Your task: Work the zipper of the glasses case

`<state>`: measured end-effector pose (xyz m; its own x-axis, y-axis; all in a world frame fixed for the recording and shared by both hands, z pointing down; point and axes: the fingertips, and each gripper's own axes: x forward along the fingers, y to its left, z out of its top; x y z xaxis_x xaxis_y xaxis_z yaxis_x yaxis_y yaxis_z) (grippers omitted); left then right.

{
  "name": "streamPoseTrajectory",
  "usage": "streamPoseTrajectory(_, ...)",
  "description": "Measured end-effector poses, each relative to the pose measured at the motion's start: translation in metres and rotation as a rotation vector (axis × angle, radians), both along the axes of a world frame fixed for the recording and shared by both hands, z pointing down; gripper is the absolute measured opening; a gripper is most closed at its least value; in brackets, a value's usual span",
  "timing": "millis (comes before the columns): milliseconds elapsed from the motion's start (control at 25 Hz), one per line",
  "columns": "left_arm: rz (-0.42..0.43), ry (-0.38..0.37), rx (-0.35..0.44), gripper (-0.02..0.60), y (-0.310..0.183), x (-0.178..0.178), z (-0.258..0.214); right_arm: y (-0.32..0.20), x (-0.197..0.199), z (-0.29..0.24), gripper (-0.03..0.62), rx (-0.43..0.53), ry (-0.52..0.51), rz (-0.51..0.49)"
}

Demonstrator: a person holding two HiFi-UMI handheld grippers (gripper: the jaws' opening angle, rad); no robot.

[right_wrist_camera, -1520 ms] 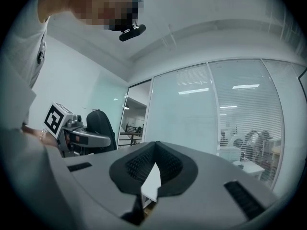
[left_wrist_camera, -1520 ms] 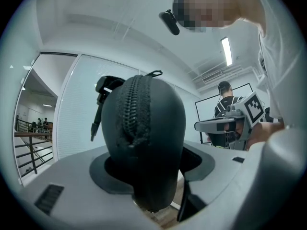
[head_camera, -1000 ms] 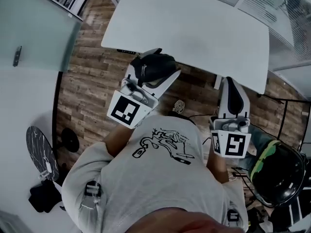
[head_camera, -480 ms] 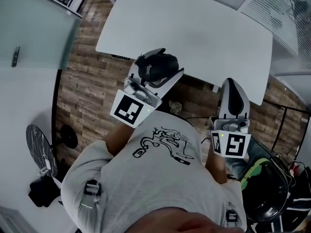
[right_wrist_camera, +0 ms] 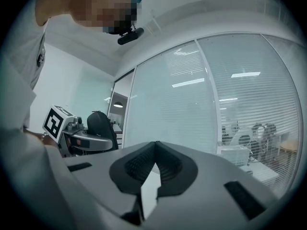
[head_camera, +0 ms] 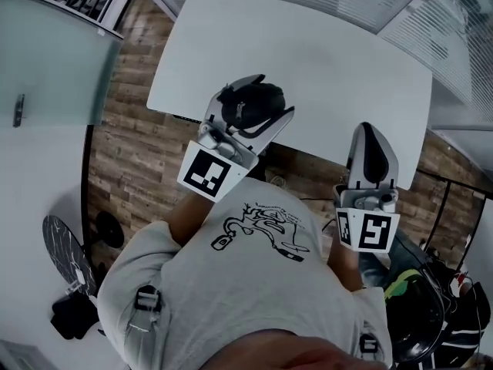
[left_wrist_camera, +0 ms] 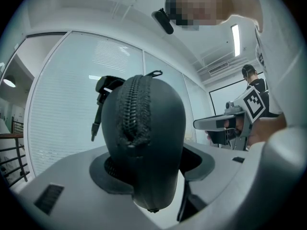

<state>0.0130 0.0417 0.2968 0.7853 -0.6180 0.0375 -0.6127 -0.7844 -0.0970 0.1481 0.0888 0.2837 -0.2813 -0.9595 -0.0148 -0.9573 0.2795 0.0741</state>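
Observation:
A black oval glasses case (head_camera: 248,107) stands on end between the jaws of my left gripper (head_camera: 258,106), which is shut on it, held up near the front edge of the white table (head_camera: 331,60). In the left gripper view the glasses case (left_wrist_camera: 144,143) fills the middle, its zipper (left_wrist_camera: 132,111) running up the near side with the pull tab (left_wrist_camera: 154,74) at the top. My right gripper (head_camera: 372,146) hangs to the right, apart from the case, shut with nothing in it. The right gripper (right_wrist_camera: 153,164) shows its pads meeting, and the glasses case (right_wrist_camera: 101,129) at the left.
Brown wood floor (head_camera: 131,153) lies below the table's front edge. A glass partition (head_camera: 46,60) stands at the left. Dark gear and a helmet (head_camera: 420,314) sit on the floor at the lower right. A second person (left_wrist_camera: 252,80) stands far off in the left gripper view.
Both grippers have risen a little toward the table, the left one carrying the case up over the table's front edge. Neither gripper's jaws have changed.

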Motion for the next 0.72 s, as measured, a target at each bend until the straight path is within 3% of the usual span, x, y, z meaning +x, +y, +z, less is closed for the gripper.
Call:
streamPoseTrajectory(360,0.034,0.008,0.008,0.278,-0.084,-0.026,-0.004,-0.084,-0.036,-0.014,0.005,0.021,0.023,0.018)
streamPoseTrajectory(720,0.080,0.000,0.021,0.278,-0.121,-0.027,0.001,-0.116,-0.043,-0.016,0.005,0.036,0.033,0.045)
